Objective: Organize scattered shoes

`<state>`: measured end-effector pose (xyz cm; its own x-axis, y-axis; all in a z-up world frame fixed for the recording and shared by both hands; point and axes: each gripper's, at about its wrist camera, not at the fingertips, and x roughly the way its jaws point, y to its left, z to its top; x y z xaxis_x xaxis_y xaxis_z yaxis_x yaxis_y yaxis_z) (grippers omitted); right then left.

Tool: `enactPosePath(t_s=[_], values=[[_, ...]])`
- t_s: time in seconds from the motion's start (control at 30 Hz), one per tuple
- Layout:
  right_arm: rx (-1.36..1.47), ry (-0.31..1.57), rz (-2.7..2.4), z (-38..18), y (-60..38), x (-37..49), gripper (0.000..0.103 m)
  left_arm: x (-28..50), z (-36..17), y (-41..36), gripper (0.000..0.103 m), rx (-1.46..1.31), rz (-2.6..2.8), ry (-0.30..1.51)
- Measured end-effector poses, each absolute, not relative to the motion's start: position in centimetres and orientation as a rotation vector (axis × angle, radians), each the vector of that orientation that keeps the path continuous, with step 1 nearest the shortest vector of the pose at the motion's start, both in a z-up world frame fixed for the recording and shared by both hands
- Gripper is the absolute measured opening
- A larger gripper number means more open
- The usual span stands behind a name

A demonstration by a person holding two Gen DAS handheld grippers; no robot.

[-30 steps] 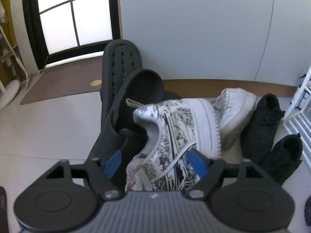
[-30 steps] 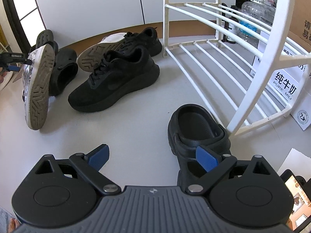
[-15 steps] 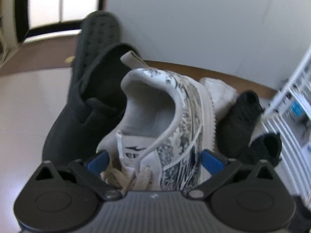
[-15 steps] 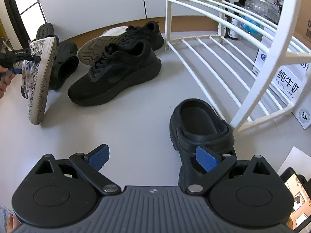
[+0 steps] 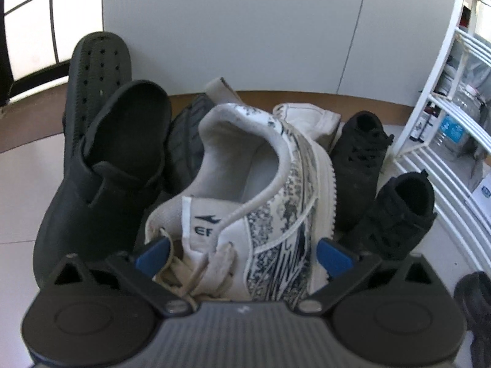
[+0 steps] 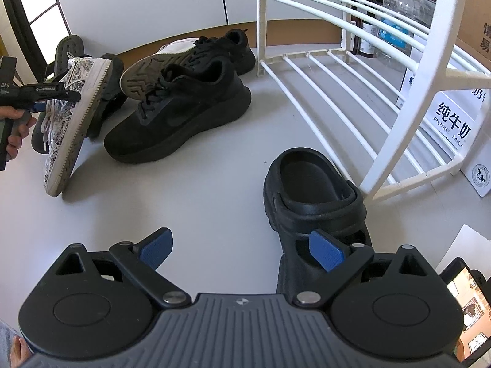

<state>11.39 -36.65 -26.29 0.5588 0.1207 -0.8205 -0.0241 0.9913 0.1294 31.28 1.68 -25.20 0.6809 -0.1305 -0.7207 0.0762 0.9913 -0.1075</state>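
Since a second ago your left gripper (image 5: 242, 253) has tipped the patterned sneaker (image 5: 260, 184) heel-up, clamped at 9 o'clock. Black sneakers (image 6: 181, 116) lie at 11 o'clock; white rack (image 6: 353, 76) empty at 2 o'clock. Right gripper (image 6: 242, 250) gapes wide beside the clog (image 6: 313, 190).

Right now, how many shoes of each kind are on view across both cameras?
Clogs: 4 (the last is mostly hidden, so it is my best reading)
Black sneakers: 2
Patterned sneaker: 1
White sneaker: 1
Total: 8
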Motion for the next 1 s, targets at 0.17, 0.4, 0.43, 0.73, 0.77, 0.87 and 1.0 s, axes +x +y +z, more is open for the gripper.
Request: enactPosePath(t_s=[0.17,0.4,0.43,0.73,0.77,0.87,1.0], values=[[0.109,0.980,0.080,-26.4,-37.2,11.5,0.099,30.4,-24.2,2.9,0.093,-0.214,-0.220,0.784],[0.104,0.986,0.082,-26.5,-37.2,11.3,0.099,28.6,-23.7,-0.2,0.092,-0.068,-0.271,0.774],[0.103,0.987,0.082,-26.5,-37.2,11.3,0.099,28.4,-23.6,-0.5,0.093,-0.053,-0.265,0.767],[0.090,0.991,0.088,-26.9,-37.0,11.7,0.099,29.0,-24.7,-0.9,0.099,-0.021,-0.172,0.768],[0.089,0.989,0.090,-26.8,-37.0,11.7,0.099,29.2,-24.9,-0.9,0.099,-0.024,-0.175,0.770],[0.083,0.987,0.094,-26.7,-36.9,11.7,0.099,29.5,-25.7,-1.2,0.099,-0.030,-0.170,0.771],[0.084,0.996,0.092,-26.9,-37.0,11.5,0.099,29.9,-26.1,-2.0,0.096,-0.013,-0.152,0.748]])
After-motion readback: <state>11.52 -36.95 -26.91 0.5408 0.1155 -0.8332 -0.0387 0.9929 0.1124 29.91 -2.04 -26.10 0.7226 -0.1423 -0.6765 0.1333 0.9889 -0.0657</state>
